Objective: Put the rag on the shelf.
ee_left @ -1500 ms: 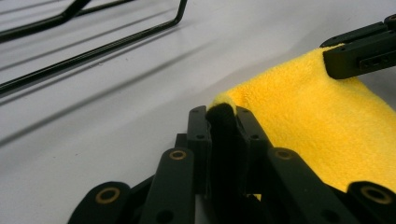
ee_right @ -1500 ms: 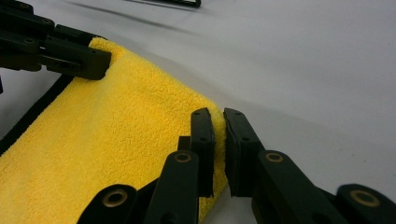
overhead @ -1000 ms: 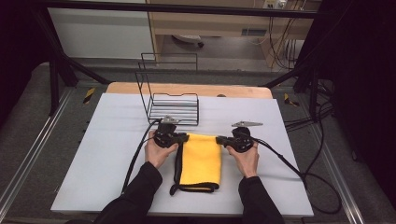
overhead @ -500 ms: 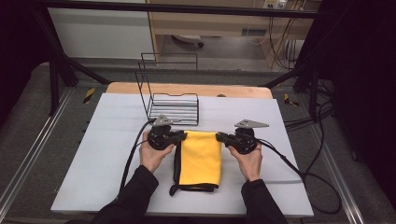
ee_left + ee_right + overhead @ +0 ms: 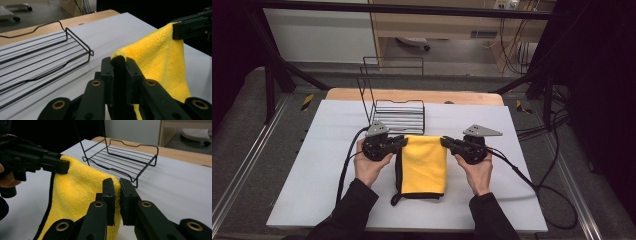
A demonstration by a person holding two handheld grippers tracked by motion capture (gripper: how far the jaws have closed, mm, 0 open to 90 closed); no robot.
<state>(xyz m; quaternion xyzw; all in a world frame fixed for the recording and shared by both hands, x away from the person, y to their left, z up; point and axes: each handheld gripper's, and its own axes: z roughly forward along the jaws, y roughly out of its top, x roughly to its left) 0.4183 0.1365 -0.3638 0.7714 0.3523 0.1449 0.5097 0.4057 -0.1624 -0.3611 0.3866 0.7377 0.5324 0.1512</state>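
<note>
A yellow cloth with a black border (image 5: pixel 424 165) hangs folded between my two grippers above the white table. My left gripper (image 5: pixel 402 142) is shut on the cloth's far left corner (image 5: pixel 119 61), where the black edge is pinched between the jaws. On the far right corner (image 5: pixel 115 182) my right gripper (image 5: pixel 444 141) is shut too. The top edge stretches level between them, and the lower end of the cloth (image 5: pixel 417 194) rests on the table toward the person. In the right gripper view the left gripper (image 5: pixel 63 167) grips the opposite corner.
A black wire rack (image 5: pixel 398 112) stands just beyond the cloth at the table's (image 5: pixel 312 165) back, near the wooden strip (image 5: pixel 412 95). Cables (image 5: pixel 522 175) trail from both grippers across the table. Metal rails run along both sides.
Both grippers have risen and moved away from the person, lifting the cloth's far edge off the table. The cloth now hangs from them with only its near end resting.
</note>
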